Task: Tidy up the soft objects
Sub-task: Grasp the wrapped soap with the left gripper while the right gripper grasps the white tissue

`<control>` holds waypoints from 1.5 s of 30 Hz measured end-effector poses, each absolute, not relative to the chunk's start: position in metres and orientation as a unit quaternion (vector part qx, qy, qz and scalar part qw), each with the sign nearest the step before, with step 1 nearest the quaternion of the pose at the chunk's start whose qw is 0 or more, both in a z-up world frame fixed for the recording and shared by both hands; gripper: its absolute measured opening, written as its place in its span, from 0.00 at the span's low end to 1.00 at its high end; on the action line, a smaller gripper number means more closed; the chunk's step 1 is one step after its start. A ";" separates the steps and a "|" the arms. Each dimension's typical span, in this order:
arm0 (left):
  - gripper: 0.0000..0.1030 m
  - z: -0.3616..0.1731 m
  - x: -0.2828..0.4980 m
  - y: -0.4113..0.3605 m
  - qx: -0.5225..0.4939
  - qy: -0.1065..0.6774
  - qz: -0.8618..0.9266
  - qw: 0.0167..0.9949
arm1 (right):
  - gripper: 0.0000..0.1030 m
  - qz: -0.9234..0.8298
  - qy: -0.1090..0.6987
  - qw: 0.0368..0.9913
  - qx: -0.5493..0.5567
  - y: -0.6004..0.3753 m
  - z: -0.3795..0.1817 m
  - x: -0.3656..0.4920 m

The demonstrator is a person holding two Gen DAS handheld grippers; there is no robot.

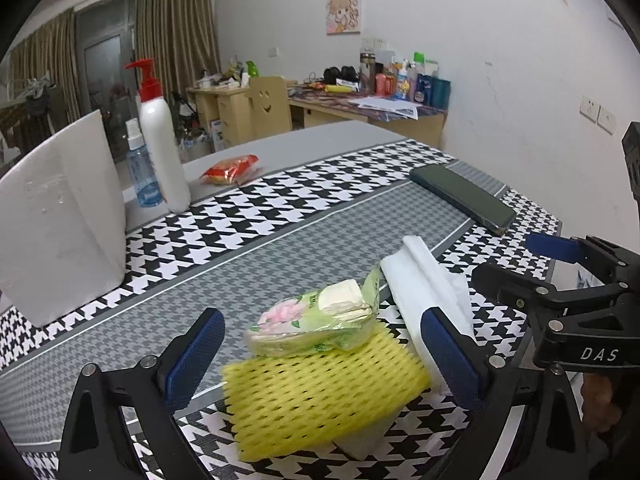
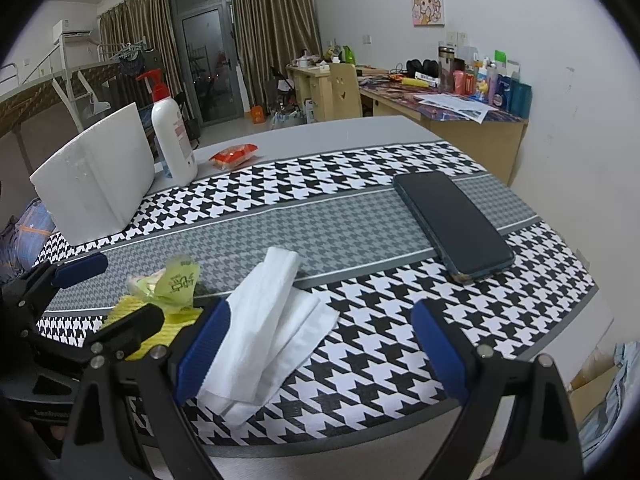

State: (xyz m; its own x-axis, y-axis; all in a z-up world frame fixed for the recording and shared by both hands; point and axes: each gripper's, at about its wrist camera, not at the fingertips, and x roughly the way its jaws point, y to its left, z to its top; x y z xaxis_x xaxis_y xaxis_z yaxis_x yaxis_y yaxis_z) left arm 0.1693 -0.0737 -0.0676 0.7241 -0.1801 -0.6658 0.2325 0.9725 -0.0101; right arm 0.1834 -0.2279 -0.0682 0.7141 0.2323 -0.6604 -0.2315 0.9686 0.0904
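Observation:
A yellow foam net sleeve (image 1: pixel 320 388) lies on the houndstooth mat near the front edge, with a green tissue packet (image 1: pixel 320 320) resting on top of it. A folded white tissue (image 1: pixel 428 292) lies just right of them; it also shows in the right wrist view (image 2: pixel 272 328). My left gripper (image 1: pixel 324 364) is open, its fingers on either side of the yellow sleeve and the packet. My right gripper (image 2: pixel 320 348) is open over the white tissue's right part, holding nothing. The packet (image 2: pixel 176 280) and the sleeve (image 2: pixel 128 308) show at the left of the right wrist view.
A dark phone (image 2: pixel 452 224) lies on the mat at the right. A white box (image 1: pixel 60 216) stands at the left. A white pump bottle (image 1: pixel 162 140), a blue spray bottle (image 1: pixel 140 168) and a red snack packet (image 1: pixel 230 170) stand behind. The table edge is close.

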 end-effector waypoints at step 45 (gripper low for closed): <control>0.33 -0.070 0.176 -0.045 -0.056 0.354 -0.175 0.917 | 0.81 0.164 0.397 0.903 -0.019 -0.195 -0.086 0.193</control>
State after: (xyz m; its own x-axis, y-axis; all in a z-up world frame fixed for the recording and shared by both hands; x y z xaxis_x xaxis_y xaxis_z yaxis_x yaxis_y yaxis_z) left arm 0.1762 -0.0453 -0.0703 0.6889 -0.3598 -0.6293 0.2812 0.9328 -0.2255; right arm 0.1931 -0.1950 -0.0862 0.6316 0.2804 -0.7228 -0.3105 0.9458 0.0955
